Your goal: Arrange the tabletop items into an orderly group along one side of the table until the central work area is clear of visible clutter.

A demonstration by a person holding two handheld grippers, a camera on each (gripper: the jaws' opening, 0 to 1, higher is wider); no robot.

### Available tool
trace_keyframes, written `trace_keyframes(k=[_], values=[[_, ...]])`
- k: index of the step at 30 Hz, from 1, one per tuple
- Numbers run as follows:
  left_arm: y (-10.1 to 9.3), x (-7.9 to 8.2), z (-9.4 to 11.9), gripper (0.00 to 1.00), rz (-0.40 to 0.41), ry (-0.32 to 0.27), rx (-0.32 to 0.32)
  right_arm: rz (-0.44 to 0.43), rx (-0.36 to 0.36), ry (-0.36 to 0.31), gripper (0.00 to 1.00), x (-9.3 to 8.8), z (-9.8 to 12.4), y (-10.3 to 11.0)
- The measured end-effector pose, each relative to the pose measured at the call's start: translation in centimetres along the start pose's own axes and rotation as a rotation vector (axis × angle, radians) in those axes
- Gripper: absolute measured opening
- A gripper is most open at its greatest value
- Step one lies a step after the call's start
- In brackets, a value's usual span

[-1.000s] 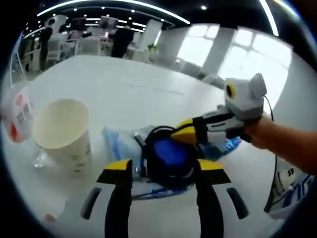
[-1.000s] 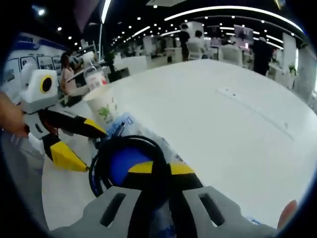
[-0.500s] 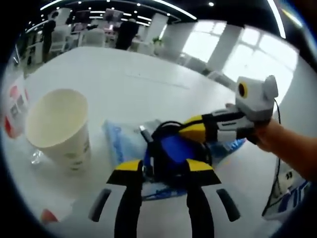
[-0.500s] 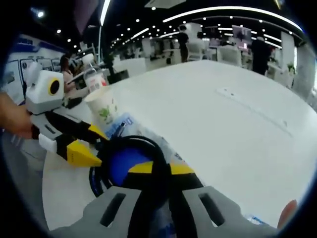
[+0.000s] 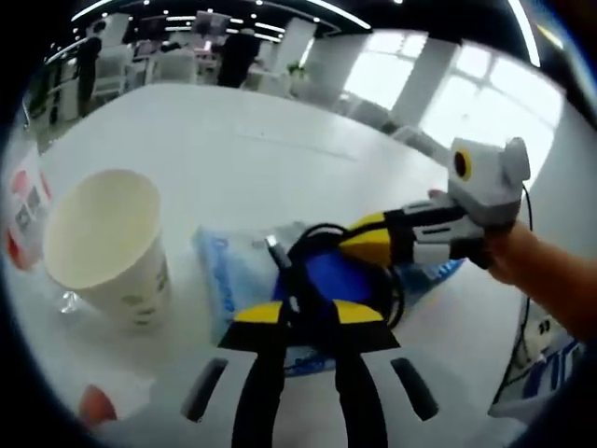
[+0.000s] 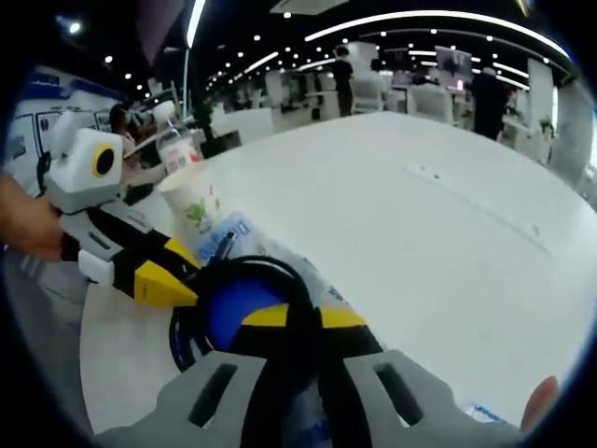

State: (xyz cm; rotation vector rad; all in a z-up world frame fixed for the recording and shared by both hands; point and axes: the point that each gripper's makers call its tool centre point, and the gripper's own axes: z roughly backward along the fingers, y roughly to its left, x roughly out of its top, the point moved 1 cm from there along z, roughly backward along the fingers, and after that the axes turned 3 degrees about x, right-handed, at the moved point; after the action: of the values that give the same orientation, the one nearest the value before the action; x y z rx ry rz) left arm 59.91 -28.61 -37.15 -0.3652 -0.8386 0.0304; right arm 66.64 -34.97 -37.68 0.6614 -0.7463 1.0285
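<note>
black cable (image 5: 322,245) is looping over a blue pack (image 5: 233,271) near the white desk's (image 6: 448,233) edge, beside a paper cup (image 5: 98,243). right gripper (image 6: 303,322) is pinching the cable; left gripper (image 5: 303,317) is nearly closing on it. ceiling lights (image 6: 438,19) are glowing over distant people.

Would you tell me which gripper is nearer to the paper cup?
The left gripper: the paper cup stands just beside its jaws. The right gripper is farther, across the coiled black cable.
</note>
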Motion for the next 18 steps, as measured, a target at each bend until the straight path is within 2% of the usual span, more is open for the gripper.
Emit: trace_keyframes(k=[18], values=[[-0.4,0.9,1.1,0.09,0.012,-0.011,-0.026,-0.03,-0.008,0.004,0.07,0.7,1.0,0.2]])
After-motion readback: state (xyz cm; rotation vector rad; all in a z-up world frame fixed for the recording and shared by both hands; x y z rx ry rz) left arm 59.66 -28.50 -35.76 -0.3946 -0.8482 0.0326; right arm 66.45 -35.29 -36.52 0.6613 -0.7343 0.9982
